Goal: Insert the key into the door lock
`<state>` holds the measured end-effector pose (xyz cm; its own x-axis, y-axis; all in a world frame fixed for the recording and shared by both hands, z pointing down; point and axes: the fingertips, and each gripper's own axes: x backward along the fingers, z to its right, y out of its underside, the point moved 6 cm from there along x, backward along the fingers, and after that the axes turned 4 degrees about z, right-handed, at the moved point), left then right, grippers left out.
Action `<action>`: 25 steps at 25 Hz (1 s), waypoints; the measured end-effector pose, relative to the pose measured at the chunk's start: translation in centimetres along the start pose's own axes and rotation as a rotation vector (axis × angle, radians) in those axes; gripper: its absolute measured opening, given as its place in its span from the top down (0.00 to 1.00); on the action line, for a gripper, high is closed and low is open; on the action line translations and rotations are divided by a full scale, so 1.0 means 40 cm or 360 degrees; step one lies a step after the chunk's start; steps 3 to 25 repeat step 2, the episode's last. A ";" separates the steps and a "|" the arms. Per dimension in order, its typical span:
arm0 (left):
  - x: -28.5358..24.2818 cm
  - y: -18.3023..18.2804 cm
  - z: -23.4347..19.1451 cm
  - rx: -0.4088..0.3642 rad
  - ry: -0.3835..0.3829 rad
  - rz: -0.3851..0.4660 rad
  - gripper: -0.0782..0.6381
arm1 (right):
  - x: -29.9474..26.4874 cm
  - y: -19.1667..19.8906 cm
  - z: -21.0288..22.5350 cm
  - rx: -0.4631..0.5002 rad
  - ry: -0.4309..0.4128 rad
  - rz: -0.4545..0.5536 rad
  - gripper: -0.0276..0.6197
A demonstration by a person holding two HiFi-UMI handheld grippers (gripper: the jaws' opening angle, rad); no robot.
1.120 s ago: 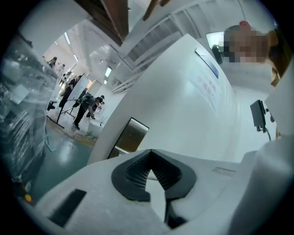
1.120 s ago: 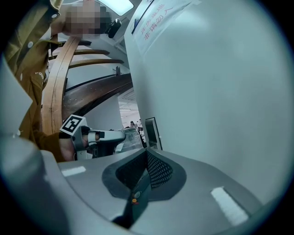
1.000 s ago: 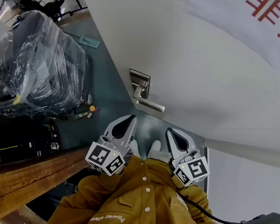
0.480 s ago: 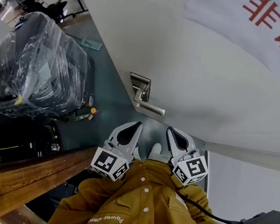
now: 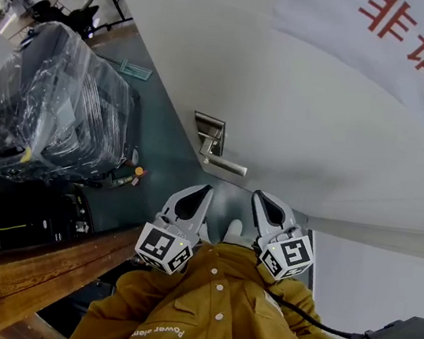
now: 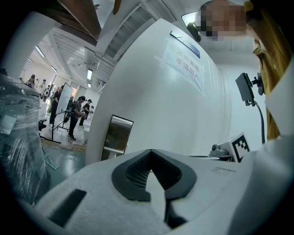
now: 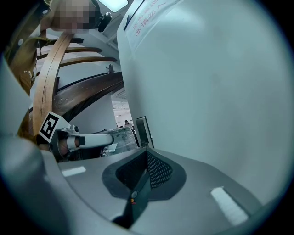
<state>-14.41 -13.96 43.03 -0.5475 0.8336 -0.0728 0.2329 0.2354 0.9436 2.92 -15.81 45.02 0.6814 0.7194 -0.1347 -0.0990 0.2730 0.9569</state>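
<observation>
Key: no view shows one. Nothing sticks out past either gripper's tips, so I cannot place it.
Lever handle: on the white door, bar pointing toward the bottom right of the head view. This is the landmark for the rest.
Lock plate: brushed metal, just above and left of the handle's root. The keyhole is too small to make out.
Left gripper: below the handle and slightly left of it, held close to the person's chest and well short of the plate. The jaws are together at the tips, and its own view shows nothing between the pads.
Right gripper: below and right of the handle, beside the left one. The jaws are closed tip to tip; only the dark slit between them shows, no blade.
Wrapped case: far left of the handle, on the floor, clear of the work.
Handling, as a judgement: a key should be small, light and stiff, smooth metal that can pivot or slip in rubber pads.
Where to hold: probably by the flat head, pads on both faces, blade pointing straight out along the jaws.
Risk: a slanted grip would likely catch at the slot.
</observation>
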 end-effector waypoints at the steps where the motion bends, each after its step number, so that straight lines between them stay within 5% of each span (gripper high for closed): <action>1: 0.000 -0.001 0.001 0.0001 0.0001 -0.0002 0.89 | 0.000 -0.001 -0.001 0.0001 -0.0002 -0.0003 0.95; 25: -0.001 -0.002 0.003 0.0001 0.0002 -0.0003 0.89 | 0.000 -0.002 -0.001 0.0002 -0.0003 -0.0006 0.95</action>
